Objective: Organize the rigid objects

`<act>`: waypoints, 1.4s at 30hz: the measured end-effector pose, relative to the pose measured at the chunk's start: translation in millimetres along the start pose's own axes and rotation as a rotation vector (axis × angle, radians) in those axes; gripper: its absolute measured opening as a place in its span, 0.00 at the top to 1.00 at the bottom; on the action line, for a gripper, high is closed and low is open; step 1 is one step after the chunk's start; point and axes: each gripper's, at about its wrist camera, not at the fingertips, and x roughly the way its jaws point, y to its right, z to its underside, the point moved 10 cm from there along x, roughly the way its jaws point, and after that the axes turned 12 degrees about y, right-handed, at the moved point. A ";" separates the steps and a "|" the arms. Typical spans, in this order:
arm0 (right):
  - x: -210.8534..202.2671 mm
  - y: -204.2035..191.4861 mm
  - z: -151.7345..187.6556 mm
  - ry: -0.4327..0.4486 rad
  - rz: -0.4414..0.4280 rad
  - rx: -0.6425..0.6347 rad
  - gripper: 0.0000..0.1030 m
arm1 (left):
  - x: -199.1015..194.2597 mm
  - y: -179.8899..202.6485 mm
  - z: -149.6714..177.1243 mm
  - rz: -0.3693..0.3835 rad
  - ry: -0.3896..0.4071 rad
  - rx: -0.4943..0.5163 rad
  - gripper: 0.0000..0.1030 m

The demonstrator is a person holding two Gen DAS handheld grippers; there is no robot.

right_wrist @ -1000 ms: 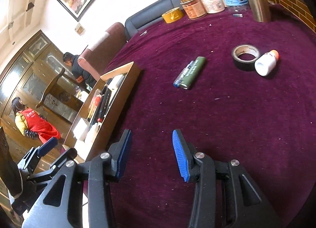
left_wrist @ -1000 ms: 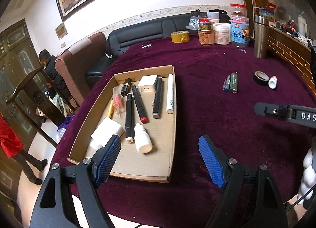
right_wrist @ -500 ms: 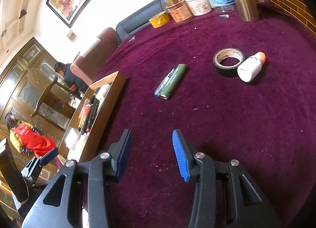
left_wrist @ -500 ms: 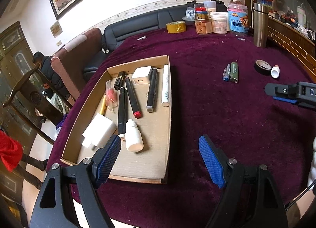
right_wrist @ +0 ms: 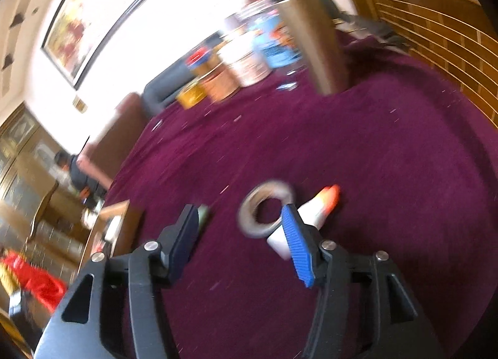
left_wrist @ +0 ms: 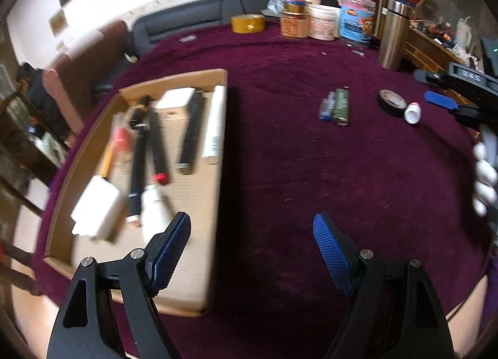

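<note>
Left wrist view: the cardboard tray (left_wrist: pixel 222 116) is seen well stocked already, with markers, a white tube, a white block, a small white bottle and a white charger-like box lying inside it, so a good part of the sorting is judged done. Four loose items are left out on the purple tablecloth (left_wrist: pixel 280 172): a blue pen (left_wrist: pixel 324 107) touching a green cylinder (left_wrist: pixel 341 106), and, well apart from the tray, a black tape roll (left_wrist: pixel 392 103) with an orange-capped white bottle (left_wrist: pixel 412 112) just beside it. The left gripper (left_wrist: pixel 252 250) is held wide apart with nothing between its pads, hovering over the tray's near corner and the cloth.

In the right wrist view, heavily blurred, the right gripper (right_wrist: pixel 239 234) is brought in toward the tape roll (right_wrist: pixel 264 212) and the white bottle (right_wrist: pixel 314 216); its jaws have just been opening, and nothing is gripped, the roll showing in the gap beyond the fingertips. Whether roll or bottle is the target cannot be told. By the look of things, a pick-up from this far pair is in hand, and four transfers to the tray are still owed.
</note>
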 end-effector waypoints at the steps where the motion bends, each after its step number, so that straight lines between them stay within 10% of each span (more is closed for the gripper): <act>1: 3.7 7.0 -3.6 0.003 0.001 0.017 0.47 | 3.6 5.6 -3.0 0.019 -0.008 -0.001 0.26; 12: 9.2 42.0 -2.9 0.010 -0.003 0.133 0.47 | 91.1 71.3 -66.8 0.137 -0.042 0.036 0.26; 18: 14.7 41.5 2.0 -0.023 -0.011 0.134 0.47 | 144.2 92.0 -88.2 0.079 -0.016 0.100 0.25; 20: 15.2 41.6 2.1 -0.022 -0.010 0.133 0.47 | 146.9 98.9 -90.1 0.102 -0.012 0.129 0.35; 22: 14.2 41.8 1.8 -0.018 -0.008 0.131 0.47 | 139.0 110.3 -86.9 0.194 -0.019 0.117 0.70; 30: 16.0 42.7 3.2 -0.028 -0.005 0.142 0.47 | 74.3 120.1 -50.2 0.313 -0.033 0.104 0.70; 33: 16.0 44.7 4.1 -0.031 0.002 0.147 0.47 | 54.6 114.1 -51.9 0.349 -0.006 0.033 0.55; 42: 17.4 47.1 7.9 -0.044 0.015 0.154 0.47 | 76.8 93.7 -44.8 0.224 -0.021 0.067 0.50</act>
